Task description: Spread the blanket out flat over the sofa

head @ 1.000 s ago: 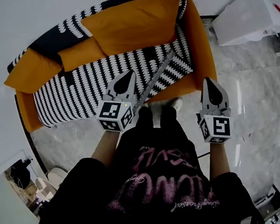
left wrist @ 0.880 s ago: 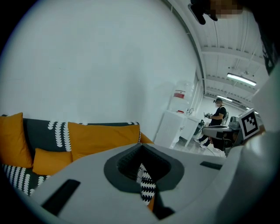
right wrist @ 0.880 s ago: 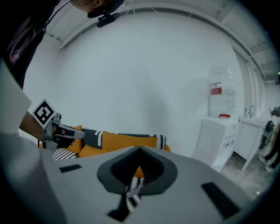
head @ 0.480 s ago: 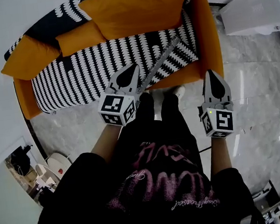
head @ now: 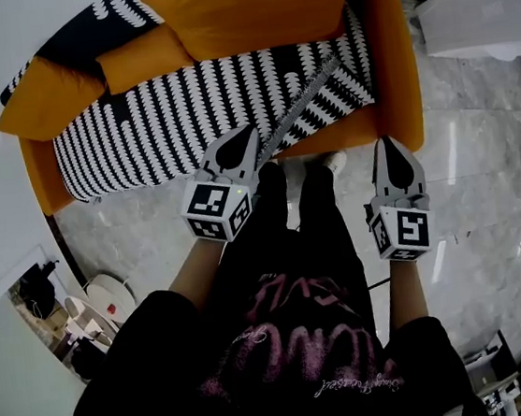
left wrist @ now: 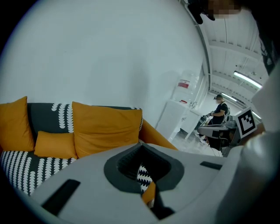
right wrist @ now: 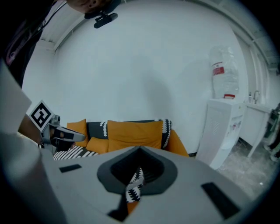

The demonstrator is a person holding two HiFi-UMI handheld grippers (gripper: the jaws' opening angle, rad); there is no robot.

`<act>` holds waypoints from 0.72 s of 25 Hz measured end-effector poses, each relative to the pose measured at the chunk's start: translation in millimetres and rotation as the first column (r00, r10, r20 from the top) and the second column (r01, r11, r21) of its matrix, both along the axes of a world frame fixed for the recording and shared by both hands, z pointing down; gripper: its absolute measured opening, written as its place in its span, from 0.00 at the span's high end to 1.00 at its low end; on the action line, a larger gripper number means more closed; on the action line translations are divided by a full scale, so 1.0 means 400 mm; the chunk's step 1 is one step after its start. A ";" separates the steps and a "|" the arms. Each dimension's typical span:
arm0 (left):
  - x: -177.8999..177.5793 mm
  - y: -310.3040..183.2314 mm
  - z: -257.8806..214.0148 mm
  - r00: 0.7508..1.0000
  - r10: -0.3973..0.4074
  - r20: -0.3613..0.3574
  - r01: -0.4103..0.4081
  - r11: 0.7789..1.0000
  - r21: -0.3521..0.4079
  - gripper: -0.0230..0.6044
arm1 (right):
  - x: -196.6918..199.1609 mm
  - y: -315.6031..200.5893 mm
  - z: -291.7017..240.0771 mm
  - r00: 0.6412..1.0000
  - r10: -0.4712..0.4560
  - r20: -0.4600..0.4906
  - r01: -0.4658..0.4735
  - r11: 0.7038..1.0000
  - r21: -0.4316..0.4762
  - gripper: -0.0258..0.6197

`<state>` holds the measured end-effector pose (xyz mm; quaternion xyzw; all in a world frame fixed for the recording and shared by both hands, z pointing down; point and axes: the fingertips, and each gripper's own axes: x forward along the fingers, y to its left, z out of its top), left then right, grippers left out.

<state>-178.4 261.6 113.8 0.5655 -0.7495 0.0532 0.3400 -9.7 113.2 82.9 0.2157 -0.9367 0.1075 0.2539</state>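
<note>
The left gripper [head: 248, 134] and right gripper [head: 388, 143], both clenched empty, had sunk before the sofa [head: 395, 63], suggesting the blanket [head: 156, 121] lay spread, bar one ridge [head: 306, 101].

The patterned blanket [head: 182, 108] and orange sofa [head: 397, 54] look like soft matt cloth, the floor [head: 493, 183] like glossy polished stone.

Orange sofa [head: 395, 63] with black-and-white blanket [head: 183, 118] and 3 orange cushions [head: 245, 6]
</note>
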 end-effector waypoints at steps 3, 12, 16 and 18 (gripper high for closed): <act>0.011 0.019 0.028 1.000 -0.008 -0.017 0.008 1.000 -0.014 0.95 | -0.002 0.021 0.026 1.000 -0.012 -0.006 0.011 1.000 -0.015 0.93; 0.021 0.050 0.117 0.998 -0.036 -0.050 0.034 0.998 -0.046 0.95 | 0.013 0.046 0.145 0.999 -0.016 -0.049 0.012 0.998 -0.067 0.93; 0.029 0.075 0.163 0.996 -0.058 -0.067 0.053 0.995 -0.080 0.95 | 0.016 0.043 0.188 0.998 -0.021 -0.067 0.016 0.997 -0.078 0.93; 0.028 0.084 0.194 0.995 -0.066 -0.075 0.059 0.994 -0.094 0.95 | 0.011 0.039 0.217 0.997 -0.019 -0.070 0.013 0.996 -0.083 0.93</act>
